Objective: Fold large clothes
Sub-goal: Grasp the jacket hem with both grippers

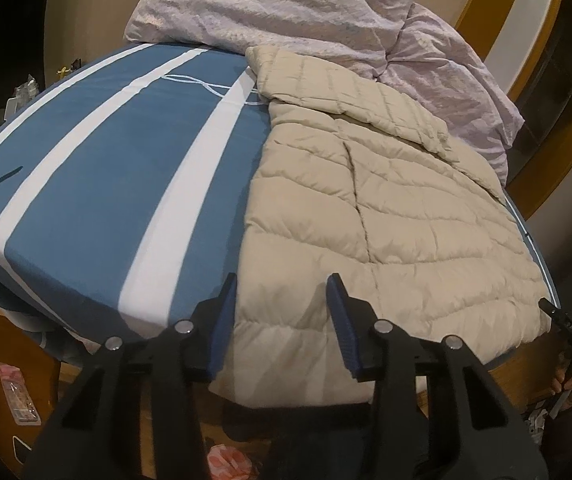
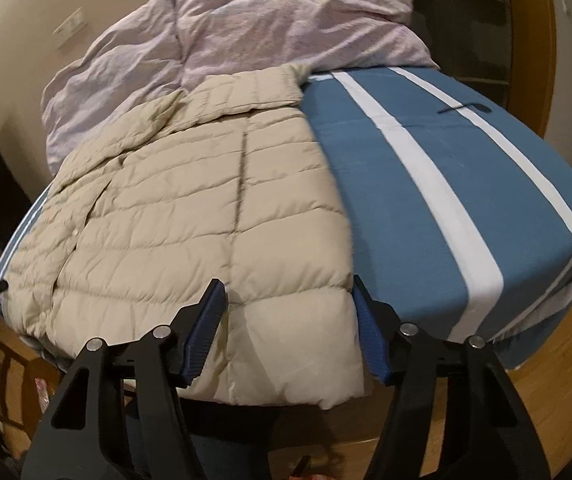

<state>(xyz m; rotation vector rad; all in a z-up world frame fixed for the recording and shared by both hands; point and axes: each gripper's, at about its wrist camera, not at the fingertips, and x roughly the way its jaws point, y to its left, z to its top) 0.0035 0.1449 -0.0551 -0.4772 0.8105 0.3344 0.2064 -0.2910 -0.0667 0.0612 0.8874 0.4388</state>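
**Inspector:** Where is the jacket?

**Operator:** The beige puffer jacket (image 1: 366,216) lies flat on the striped bed (image 1: 106,160), long axis running away from me, hem overhanging. My left gripper (image 1: 282,316) and right gripper (image 2: 288,312) both stand apart, empty, at that hem.

We see a quilted jacket (image 1: 386,208) of beige cloth, puffy, stitched in channels, with a slight sheen. Under it we see the sheet (image 1: 98,184), smooth matt cloth in blue with white stripes. Behind them our view takes in a duvet (image 1: 286,12) of pale lilac cloth, heavily crinkled and matt. The left gripper (image 1: 282,320) looks to us like matt black plastic, its fingers (image 1: 222,320) faced with ribbed blue pads and pinned with shiny metal rivets; the right gripper (image 2: 290,320) looks the same. The floor (image 2: 546,392) is smooth wood with a soft gloss.
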